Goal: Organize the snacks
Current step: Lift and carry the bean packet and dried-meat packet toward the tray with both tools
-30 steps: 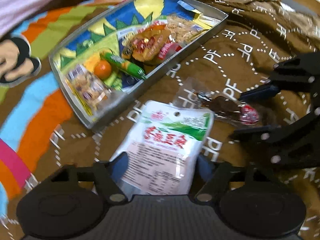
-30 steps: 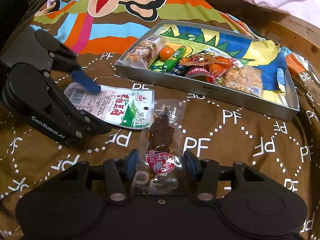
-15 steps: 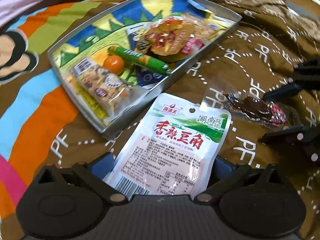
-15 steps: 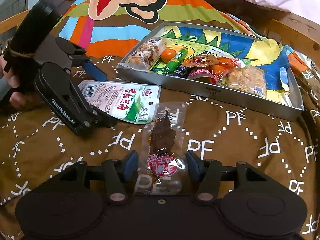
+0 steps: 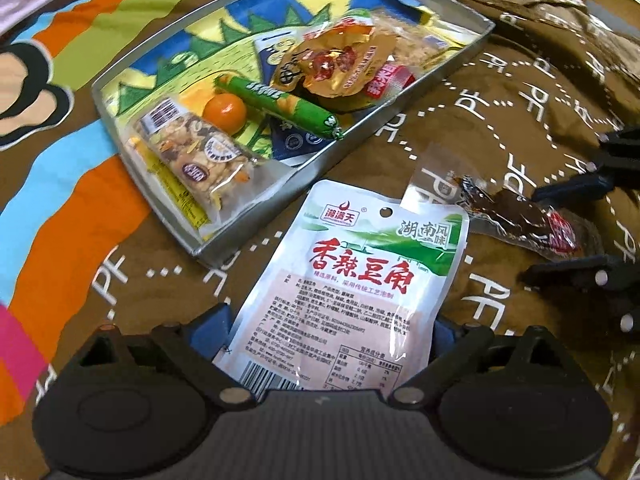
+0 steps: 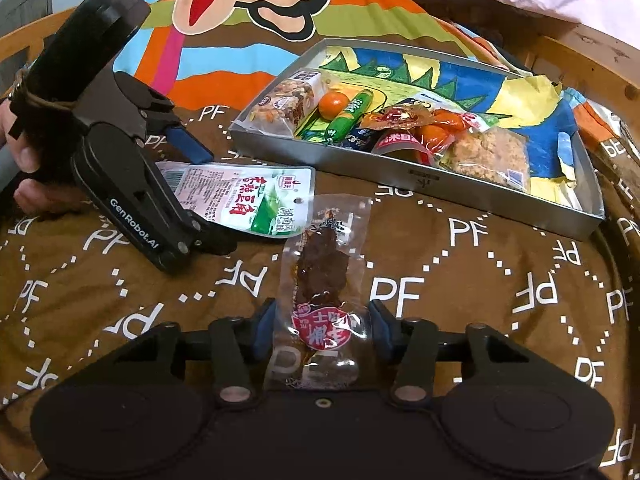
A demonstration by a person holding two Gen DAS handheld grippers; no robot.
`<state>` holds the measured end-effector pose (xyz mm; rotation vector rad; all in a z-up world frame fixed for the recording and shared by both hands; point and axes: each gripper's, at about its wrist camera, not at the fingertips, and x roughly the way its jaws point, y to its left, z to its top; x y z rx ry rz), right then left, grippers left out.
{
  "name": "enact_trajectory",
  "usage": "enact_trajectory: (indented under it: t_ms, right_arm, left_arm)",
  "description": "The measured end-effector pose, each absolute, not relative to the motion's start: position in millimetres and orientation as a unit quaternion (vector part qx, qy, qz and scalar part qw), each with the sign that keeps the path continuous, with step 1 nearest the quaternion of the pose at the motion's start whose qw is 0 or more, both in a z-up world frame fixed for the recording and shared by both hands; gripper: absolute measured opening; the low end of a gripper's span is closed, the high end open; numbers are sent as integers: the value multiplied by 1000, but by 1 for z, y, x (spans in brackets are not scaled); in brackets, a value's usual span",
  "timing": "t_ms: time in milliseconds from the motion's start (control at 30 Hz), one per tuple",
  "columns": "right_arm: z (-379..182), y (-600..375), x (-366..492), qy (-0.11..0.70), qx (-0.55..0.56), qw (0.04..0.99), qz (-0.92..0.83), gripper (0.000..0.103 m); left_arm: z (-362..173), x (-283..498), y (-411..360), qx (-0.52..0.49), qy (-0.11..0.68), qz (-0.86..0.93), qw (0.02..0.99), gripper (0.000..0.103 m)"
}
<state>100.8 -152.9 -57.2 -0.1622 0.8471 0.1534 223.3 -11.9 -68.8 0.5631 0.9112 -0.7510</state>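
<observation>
A white and green pouch lies flat on the brown cloth, just in front of the metal tray. My left gripper straddles its lower end. The jaws are closing, and the blue pads stand at the pouch's side edges without buckling it. In the right wrist view the same pouch lies under the left gripper. A clear packet of dark dried meat lies between my right gripper's pads. Those jaws are closing too, and the packet is still flat. The left wrist view also shows the meat packet and the right gripper.
The tray holds a nut bar, an orange ball, a green sausage, a golden packet and a crumbly cake. A hand grips the left tool. A wooden rim runs behind on the right.
The left gripper has come closer over the pouch and its jaws have spread wider around it. The right gripper and the meat packet have stayed put.
</observation>
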Motion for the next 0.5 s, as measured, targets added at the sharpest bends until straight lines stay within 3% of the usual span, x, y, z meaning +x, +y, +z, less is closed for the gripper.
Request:
enact_trajectory:
  t_ms: [267, 500]
  right_arm:
    - [-53, -157, 95, 417, -70, 904, 68, 51]
    - [-52, -165, 90, 420, -52, 904, 57, 51]
  left_arm:
    - [-61, 199, -12, 190, 494, -288, 798, 96]
    - [-57, 165, -13, 174, 509, -234, 810, 96]
